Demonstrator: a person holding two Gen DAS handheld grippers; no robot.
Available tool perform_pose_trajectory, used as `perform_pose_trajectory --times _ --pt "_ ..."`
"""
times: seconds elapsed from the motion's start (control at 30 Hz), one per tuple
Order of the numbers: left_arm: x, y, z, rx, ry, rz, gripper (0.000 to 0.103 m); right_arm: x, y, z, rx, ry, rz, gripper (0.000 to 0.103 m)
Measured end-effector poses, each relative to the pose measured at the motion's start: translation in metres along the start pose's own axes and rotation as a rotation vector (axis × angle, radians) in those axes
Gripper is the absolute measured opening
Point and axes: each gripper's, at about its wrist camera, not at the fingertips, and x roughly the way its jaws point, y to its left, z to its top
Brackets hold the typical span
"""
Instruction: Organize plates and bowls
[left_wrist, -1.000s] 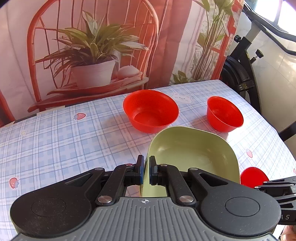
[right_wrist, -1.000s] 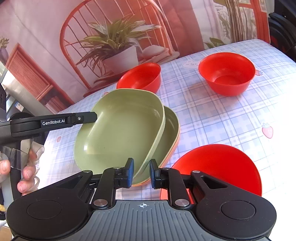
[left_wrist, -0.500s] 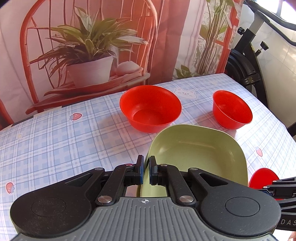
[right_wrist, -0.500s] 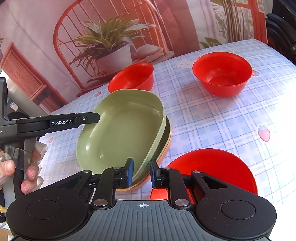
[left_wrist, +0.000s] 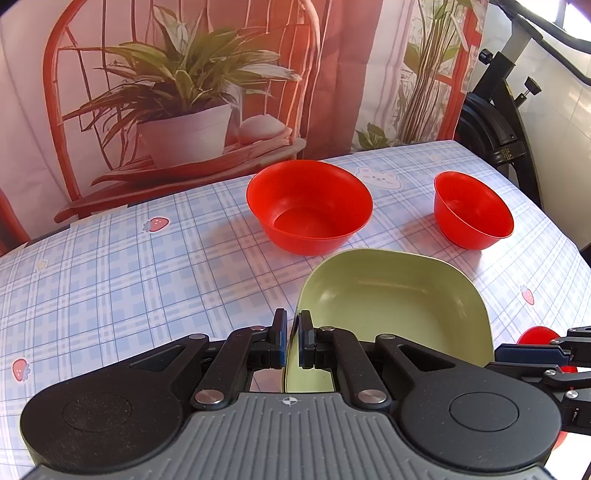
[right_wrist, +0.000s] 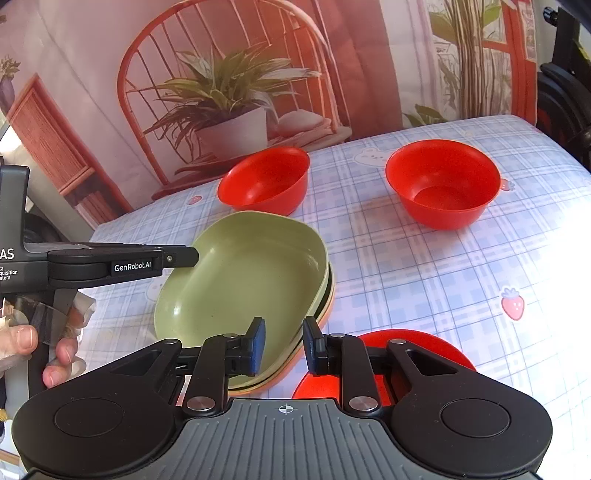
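1. Blue-and-white plaid tablecloth (left_wrist: 110, 288) with small strawberry prints covers the table; behind it hangs a printed backdrop (left_wrist: 177, 92) showing a red chair and a potted plant.
2. Two red bowls stand upright on the cloth, well apart from each other: a larger one (left_wrist: 309, 206) and a smaller one (left_wrist: 472, 210), seen again from the right wrist at (right_wrist: 264, 181) and (right_wrist: 443, 182).
3. One flat red plate (right_wrist: 417, 350) lies near the camera, just beside the green stack.
4. Green dishes: the top green dish (right_wrist: 243, 273) sits nested in a stack; at least two more rims show under it, the lowest orange-tinted, so the exact count cannot be told.
5. Left gripper (left_wrist: 292, 338) is pinched narrow on the near rim of the top green dish (left_wrist: 395, 306).
6. Right gripper (right_wrist: 283, 345) has its jaws spread around the stack's near edge without touching it.
7. Fingers (right_wrist: 59, 354) of one hand show on the left gripper's handle.
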Motion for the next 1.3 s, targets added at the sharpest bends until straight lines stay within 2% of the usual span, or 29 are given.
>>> perform_pose_trajectory --times 0.07,0.23,0.33,0.6,0.73,0.83,1.03,1.1,1.17,1.3 --pt "-0.001 0.000 0.000 -0.005 -0.005 0.002 0.007 0.001 -0.003 0.001 0.002 -0.005 -0.008 0.011" --pt "-0.002 -0.001 0.001 -0.010 -0.017 0.004 0.007 0.004 -0.008 -0.003 0.028 0.010 0.016 0.002" --pt "-0.001 -0.003 0.002 -0.005 -0.019 0.006 0.007 0.003 -0.002 -0.004 0.009 0.016 0.031 0.002" --pt "0.004 -0.004 -0.001 -0.001 -0.017 0.014 0.007 0.004 -0.005 -0.006 0.022 0.018 0.007 0.003" --pt "-0.004 0.002 0.002 -0.017 -0.033 -0.034 0.009 0.000 -0.006 -0.001 0.009 -0.003 -0.012 0.006" --pt "-0.016 0.010 0.008 -0.036 -0.062 -0.059 0.010 -0.002 -0.006 0.011 -0.020 -0.027 -0.033 0.009" --pt "-0.028 0.031 0.029 -0.121 -0.117 -0.073 0.012 0.004 -0.001 0.058 -0.094 -0.087 -0.061 0.014" --pt "-0.024 0.033 0.037 -0.129 -0.125 -0.053 0.020 0.011 0.002 0.076 -0.118 -0.106 -0.067 0.016" --pt "-0.016 0.034 0.043 -0.132 -0.127 -0.033 0.035 0.023 0.003 0.093 -0.122 -0.111 -0.073 0.016" --pt "0.008 0.044 0.052 -0.187 -0.103 -0.041 0.038 0.050 -0.004 0.120 -0.050 -0.086 -0.050 0.019"
